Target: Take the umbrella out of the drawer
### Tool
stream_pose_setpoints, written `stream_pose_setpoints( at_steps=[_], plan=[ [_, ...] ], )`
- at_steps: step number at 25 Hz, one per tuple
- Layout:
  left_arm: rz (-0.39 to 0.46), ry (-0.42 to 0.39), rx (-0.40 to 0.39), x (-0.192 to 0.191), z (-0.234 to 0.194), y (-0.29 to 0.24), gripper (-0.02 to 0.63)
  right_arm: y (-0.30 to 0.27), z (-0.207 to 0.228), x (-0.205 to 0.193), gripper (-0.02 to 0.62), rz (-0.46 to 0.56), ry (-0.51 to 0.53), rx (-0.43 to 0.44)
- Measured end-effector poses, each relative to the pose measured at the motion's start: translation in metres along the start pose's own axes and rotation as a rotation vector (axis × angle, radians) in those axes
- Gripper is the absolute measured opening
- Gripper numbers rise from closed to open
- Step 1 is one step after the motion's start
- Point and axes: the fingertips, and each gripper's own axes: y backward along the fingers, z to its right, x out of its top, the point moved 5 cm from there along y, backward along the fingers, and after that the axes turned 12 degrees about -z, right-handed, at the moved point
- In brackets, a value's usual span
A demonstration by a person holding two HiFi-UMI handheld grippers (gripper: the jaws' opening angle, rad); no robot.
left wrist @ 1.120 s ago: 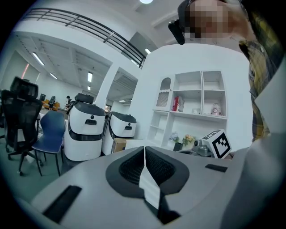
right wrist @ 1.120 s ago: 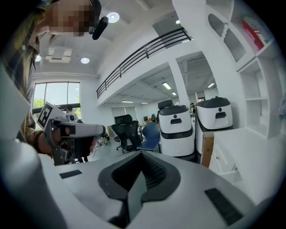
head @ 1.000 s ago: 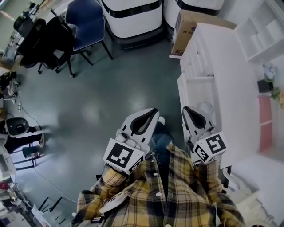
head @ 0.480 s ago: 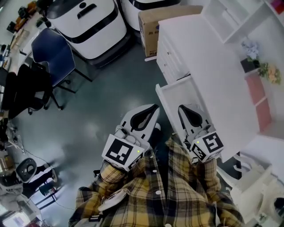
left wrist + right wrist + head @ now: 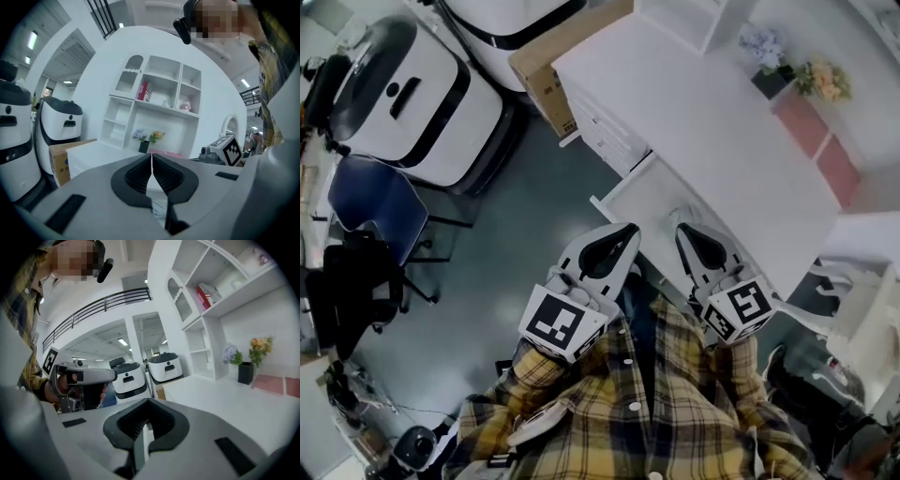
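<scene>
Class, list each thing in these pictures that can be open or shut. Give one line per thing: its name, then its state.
Left gripper: shut, nothing between its jaws.
Right gripper: shut, nothing between its jaws.
White desk's lower drawer: open, pulled out; its contents are too unclear to name.
White upper drawers beside the brown cardboard box: shut.
</scene>
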Motion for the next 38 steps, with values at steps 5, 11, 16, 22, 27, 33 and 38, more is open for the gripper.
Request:
stream_pose_setpoints(
  at_steps=[5, 11, 16, 22, 27, 33, 38],
  plan=[
    [-0.041, -0.056, -0.182, 0.017, -0.011, -0.035, 0.028, 0.005, 0.021, -0.004, 0.017, 0.008, -0.09, -0.175],
    [-0.107, -0.12, -0.377, 0.027, -0.021, -0.071, 0.028, 0.014, 0.037, -0.007, 0.017, 0.023, -0.19, -0.38],
    [-0.159, -0.17, -0.516, 0.029, -0.016, -0.095, 0.028, 0.026, 0.043, -0.014, 0.017, 0.035, -0.261, -0.516],
    [-0.212, -0.21, -0.639, 0.025, -0.003, -0.111, 0.028, 0.047, 0.038, -0.031, 0.017, 0.026, -0.334, -0.637],
    [-0.239, -0.23, -0.688, 0.021, 0.007, -0.118, 0.028, 0.054, 0.034, -0.05, 0.017, 0.023, -0.409, -0.687],
    [-0.263, -0.248, -0.711, 0.018, 0.014, -0.127, 0.028, 0.058, 0.034, -0.057, 0.017, 0.012, -0.422, -0.707],
    [-0.277, -0.246, -0.723, 0.016, 0.022, -0.132, 0.028, 0.065, 0.04, -0.059, 0.017, 0.008, -0.432, -0.71]
  ],
)
